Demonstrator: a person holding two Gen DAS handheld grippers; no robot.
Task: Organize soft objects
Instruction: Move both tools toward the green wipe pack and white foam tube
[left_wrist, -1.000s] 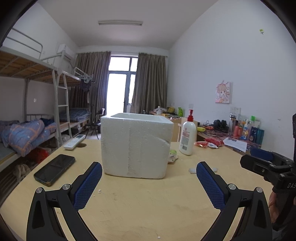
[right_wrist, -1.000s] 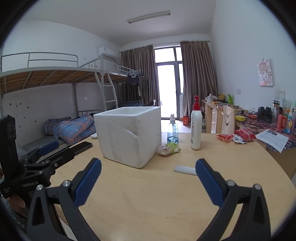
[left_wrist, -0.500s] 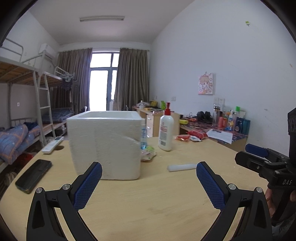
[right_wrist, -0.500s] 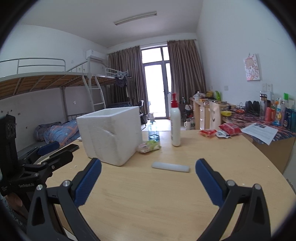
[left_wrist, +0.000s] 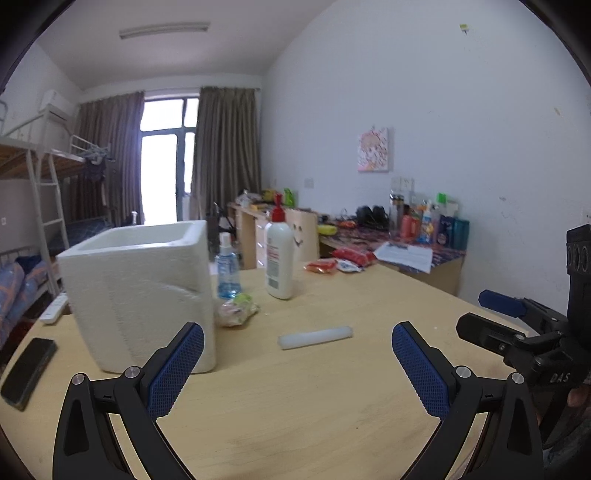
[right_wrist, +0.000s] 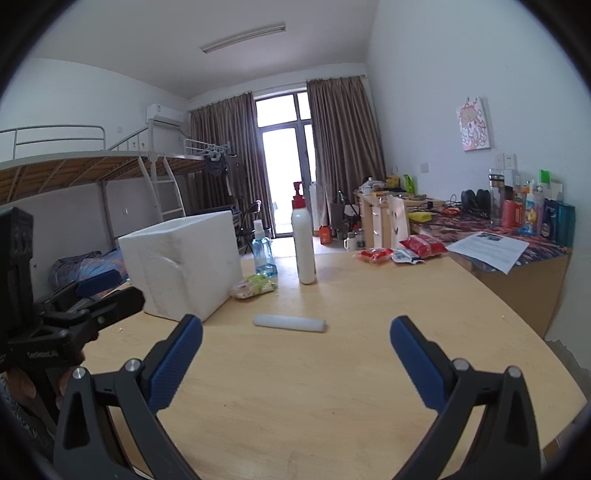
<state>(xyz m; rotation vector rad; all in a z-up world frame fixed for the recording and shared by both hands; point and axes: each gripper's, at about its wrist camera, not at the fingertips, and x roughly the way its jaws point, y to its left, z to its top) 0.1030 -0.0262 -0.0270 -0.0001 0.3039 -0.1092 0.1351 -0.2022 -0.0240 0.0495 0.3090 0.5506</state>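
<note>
Currently both released: left gripper (left_wrist: 297, 338), right gripper (right_wrist: 295, 332), above tabletop (left_wrist: 295, 406) near edge, white foam roll (left_wrist: 314, 336) mid-tabletop, foam box (left_wrist: 140, 291) toward left edge.

Two black hand-held grippers with blue-padded fingers

The left gripper (left_wrist: 297, 363) and right gripper (right_wrist: 295, 354) each have black angular arms with silver screws and textured blue pads (left_wrist: 175, 371). At 3 o'clock in the left view, the right gripper's black body bears white lettering "DAS"; a blue pad shows there too.
</note>
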